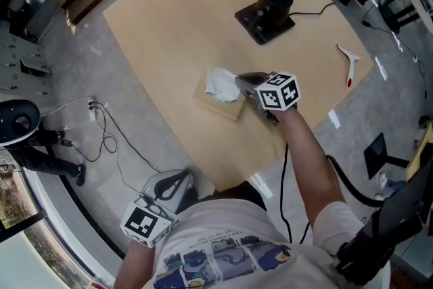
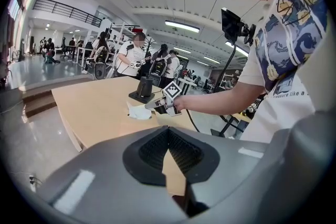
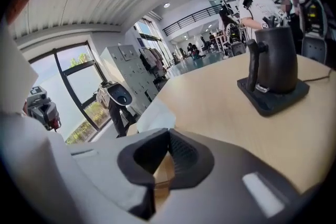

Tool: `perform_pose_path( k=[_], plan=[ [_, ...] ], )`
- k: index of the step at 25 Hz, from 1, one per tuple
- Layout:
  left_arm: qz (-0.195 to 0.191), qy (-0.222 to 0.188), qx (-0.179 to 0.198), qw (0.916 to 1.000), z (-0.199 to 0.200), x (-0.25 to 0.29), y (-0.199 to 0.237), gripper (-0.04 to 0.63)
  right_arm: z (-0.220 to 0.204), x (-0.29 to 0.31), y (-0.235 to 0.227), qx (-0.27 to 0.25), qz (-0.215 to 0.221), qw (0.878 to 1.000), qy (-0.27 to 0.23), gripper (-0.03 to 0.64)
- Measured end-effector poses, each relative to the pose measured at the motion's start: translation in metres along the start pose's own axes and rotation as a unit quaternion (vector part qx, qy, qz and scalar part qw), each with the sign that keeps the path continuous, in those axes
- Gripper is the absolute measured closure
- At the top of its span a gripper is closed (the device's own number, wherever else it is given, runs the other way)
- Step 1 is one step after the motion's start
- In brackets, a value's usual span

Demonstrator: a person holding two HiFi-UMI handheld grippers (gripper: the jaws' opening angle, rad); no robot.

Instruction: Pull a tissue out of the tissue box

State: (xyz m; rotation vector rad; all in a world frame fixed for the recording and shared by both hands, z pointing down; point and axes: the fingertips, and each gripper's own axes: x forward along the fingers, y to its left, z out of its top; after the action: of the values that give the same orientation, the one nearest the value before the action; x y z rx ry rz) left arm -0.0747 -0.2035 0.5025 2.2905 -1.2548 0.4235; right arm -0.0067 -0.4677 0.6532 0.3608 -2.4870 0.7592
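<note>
A light wooden tissue box (image 1: 218,107) lies near the middle of the table (image 1: 169,24), and a white tissue (image 1: 220,82) stands up out of its top. My right gripper (image 1: 239,82) reaches in from the right with its tips at the tissue's right edge, jaws shut on it. In the right gripper view the jaws (image 3: 169,132) meet and the tissue (image 3: 153,117) billows just beyond them. My left gripper (image 1: 184,177) hangs off the table's near edge over the floor, shut and empty (image 2: 168,129). The left gripper view shows the tissue (image 2: 137,111) from afar.
A black jug on a black base (image 1: 272,8) stands at the table's far side, its cord running off to the right. A white tool with a red tip (image 1: 350,61) lies near the right edge. Cables (image 1: 108,139) trail on the floor. People stand in the background.
</note>
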Motion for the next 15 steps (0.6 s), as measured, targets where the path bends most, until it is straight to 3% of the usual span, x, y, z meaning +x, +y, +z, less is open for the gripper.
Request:
perform_pose_path(
  k=[15],
  plan=[
    [0.003, -0.021, 0.021, 0.9996, -0.003, -0.032, -0.006, 0.594, 0.000, -0.008, 0.031, -0.081, -0.061, 0.995, 0.010, 0.614]
  ],
)
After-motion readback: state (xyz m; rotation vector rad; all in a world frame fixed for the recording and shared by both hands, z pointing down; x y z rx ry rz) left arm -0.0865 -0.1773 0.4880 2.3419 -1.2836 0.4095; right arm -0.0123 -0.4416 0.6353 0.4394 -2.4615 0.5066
